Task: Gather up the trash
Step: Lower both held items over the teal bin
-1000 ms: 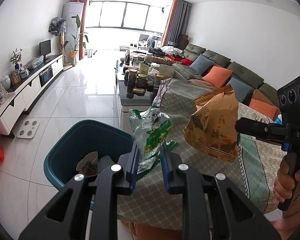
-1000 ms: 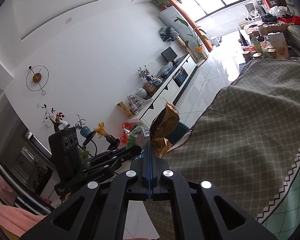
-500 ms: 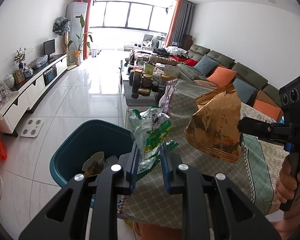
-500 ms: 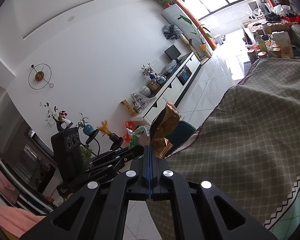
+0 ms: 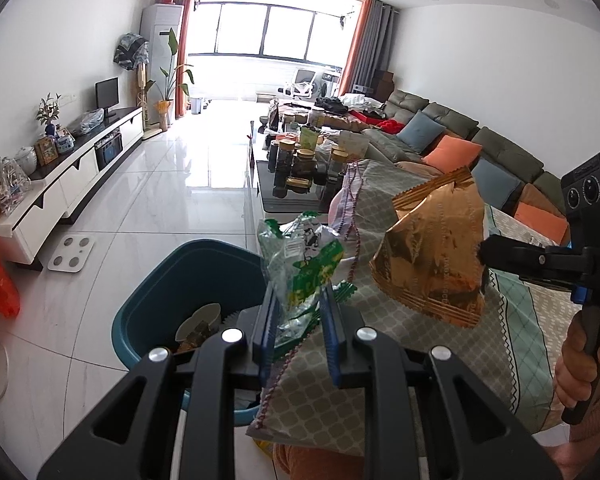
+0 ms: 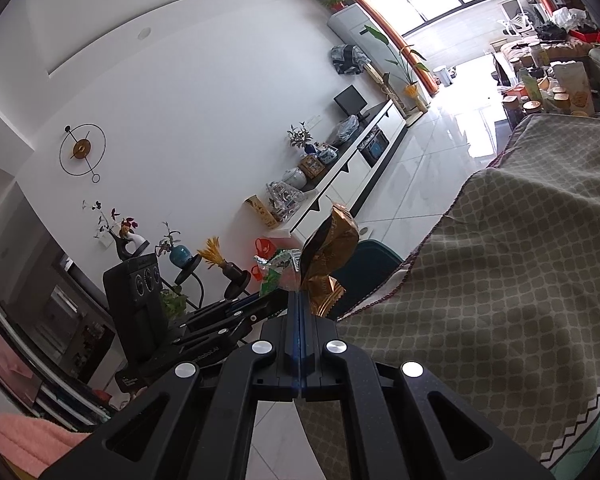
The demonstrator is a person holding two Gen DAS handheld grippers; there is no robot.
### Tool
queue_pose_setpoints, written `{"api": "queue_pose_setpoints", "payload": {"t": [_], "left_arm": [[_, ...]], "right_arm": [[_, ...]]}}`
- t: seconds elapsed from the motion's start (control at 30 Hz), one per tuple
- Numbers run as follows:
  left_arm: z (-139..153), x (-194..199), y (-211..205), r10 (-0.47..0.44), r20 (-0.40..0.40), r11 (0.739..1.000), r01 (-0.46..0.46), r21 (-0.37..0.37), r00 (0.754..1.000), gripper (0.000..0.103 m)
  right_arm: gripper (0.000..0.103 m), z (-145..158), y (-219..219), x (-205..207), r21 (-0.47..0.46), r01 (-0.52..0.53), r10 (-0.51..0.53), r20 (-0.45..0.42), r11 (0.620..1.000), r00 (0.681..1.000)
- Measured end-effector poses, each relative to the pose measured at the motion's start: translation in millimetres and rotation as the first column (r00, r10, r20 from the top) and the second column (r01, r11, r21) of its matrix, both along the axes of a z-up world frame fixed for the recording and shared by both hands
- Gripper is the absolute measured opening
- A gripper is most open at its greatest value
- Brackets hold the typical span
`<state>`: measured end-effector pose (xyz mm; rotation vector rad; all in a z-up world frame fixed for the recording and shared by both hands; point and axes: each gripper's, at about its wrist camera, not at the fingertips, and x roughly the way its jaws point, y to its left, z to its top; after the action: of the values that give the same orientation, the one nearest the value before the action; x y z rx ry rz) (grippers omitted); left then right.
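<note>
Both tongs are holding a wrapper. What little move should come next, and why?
Probably swing the left tongs a little to the left, over the blue bin, then let go. They grip the green wrapper over the bin's right edge, beside the cloth, so dropping now might miss. The right tongs, shut on the gold wrapper, can follow.

We are looking at a home living room: a long sectional sofa (image 5: pixel 452 128) with cushions, a white TV cabinet (image 5: pixel 72 176), potted plants and a wall clock (image 6: pixel 82 148).
</note>
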<state>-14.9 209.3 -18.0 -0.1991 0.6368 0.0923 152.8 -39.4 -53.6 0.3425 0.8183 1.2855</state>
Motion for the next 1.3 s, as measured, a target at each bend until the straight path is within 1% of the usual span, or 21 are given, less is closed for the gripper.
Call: {"api": "queue_pose_setpoints", "payload": {"t": [0.7,1.3], "left_arm": [[-1.0,2.9,-2.8,0.047,-0.015,0.999,-0.047,0.010,0.999,0.022],[-4.9,5.2,6.3,0.080,-0.030,0.997,-0.080,0.005,0.996,0.022]], "right_arm": [[0.001,-0.2,23.2,6.5,0.003,-0.030,0.031,-0.023,1.000,0.999],[0.001,-4.8,36.1,7.0,-0.010,-0.050,0.050,-0.038,0.999,0.998]]}}
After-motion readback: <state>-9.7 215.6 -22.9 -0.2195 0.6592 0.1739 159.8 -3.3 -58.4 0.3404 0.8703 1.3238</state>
